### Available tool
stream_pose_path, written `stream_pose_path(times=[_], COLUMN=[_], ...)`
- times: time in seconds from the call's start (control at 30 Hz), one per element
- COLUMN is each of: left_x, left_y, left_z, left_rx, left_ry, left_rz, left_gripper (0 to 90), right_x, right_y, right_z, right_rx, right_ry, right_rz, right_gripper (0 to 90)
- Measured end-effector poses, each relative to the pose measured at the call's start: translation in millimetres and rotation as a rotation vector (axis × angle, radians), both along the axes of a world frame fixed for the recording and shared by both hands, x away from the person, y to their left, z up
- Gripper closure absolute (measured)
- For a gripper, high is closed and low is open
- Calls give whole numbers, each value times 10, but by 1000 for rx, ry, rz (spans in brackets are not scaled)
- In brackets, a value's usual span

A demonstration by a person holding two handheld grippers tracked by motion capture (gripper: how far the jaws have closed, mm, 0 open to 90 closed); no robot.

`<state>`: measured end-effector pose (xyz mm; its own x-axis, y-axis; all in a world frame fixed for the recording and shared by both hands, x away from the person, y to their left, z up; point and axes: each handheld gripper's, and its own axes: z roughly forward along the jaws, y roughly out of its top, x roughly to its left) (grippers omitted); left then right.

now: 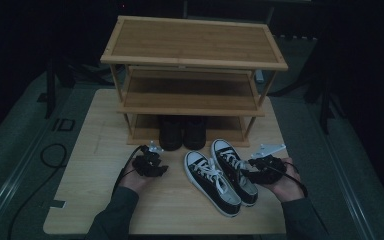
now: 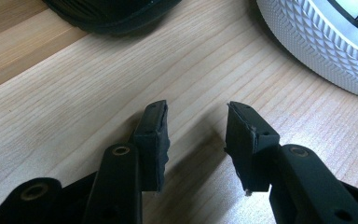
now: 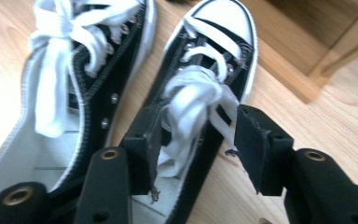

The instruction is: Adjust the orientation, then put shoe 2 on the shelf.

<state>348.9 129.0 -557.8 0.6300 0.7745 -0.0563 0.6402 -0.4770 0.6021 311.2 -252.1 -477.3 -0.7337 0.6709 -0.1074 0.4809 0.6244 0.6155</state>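
Both sneakers [image 1: 222, 175] lie in front of the rack [image 1: 192, 75], unshelved; my right gripper [image 3: 196, 135] spreads over one, left gripper [image 2: 196, 135] open, empty.

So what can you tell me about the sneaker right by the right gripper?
The black canvas sneaker with white laces is a low lace-up with a white rubber toe cap, white sole edging, metal eyelets and a pale lining. It stands upright on the light wooden table, toe toward the bamboo shoe rack, close beside its matching sneaker. The right gripper sits over its laces with jaws apart on either side of the bow, not pressing it.
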Motion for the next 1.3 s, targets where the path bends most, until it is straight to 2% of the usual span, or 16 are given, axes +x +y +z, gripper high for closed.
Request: stream_pose_path(times=[0.17, 0.6, 0.7, 0.83, 0.93, 1.03, 1.23, 1.3], left_x=[2, -2, -4, -6, -6, -5, -4, -3], left_y=[1, 4, 3, -5, -4, -1, -2, -7], left_z=[-1, -5, -5, -3, -3, -3, -3, -3], left_rx=[-1, -6, -5, 2, 1, -1, 0, 1], left_ry=[-1, -3, -4, -5, -4, -4, -4, -5], left_rz=[-1, -1, -1, 0, 0, 0, -1, -1], left_gripper=[590, 590, 590, 588, 586, 586, 586, 584], right_x=[-11, -70, -107, -163, -163, -154, -127, -130], right_y=[22, 78, 92, 122, 133, 142, 167, 162], right_z=[4, 75, 92, 127, 121, 81, -84, -101], right_rx=[24, 43, 49, 56, 51, 48, 30, 48], right_ry=[16, 1, -22, -25, -5, 16, 75, 82], right_rz=[26, 54, 69, 98, 116, 113, 85, 72], right_gripper=[476, 469, 485, 524, 572, 578, 475, 446])
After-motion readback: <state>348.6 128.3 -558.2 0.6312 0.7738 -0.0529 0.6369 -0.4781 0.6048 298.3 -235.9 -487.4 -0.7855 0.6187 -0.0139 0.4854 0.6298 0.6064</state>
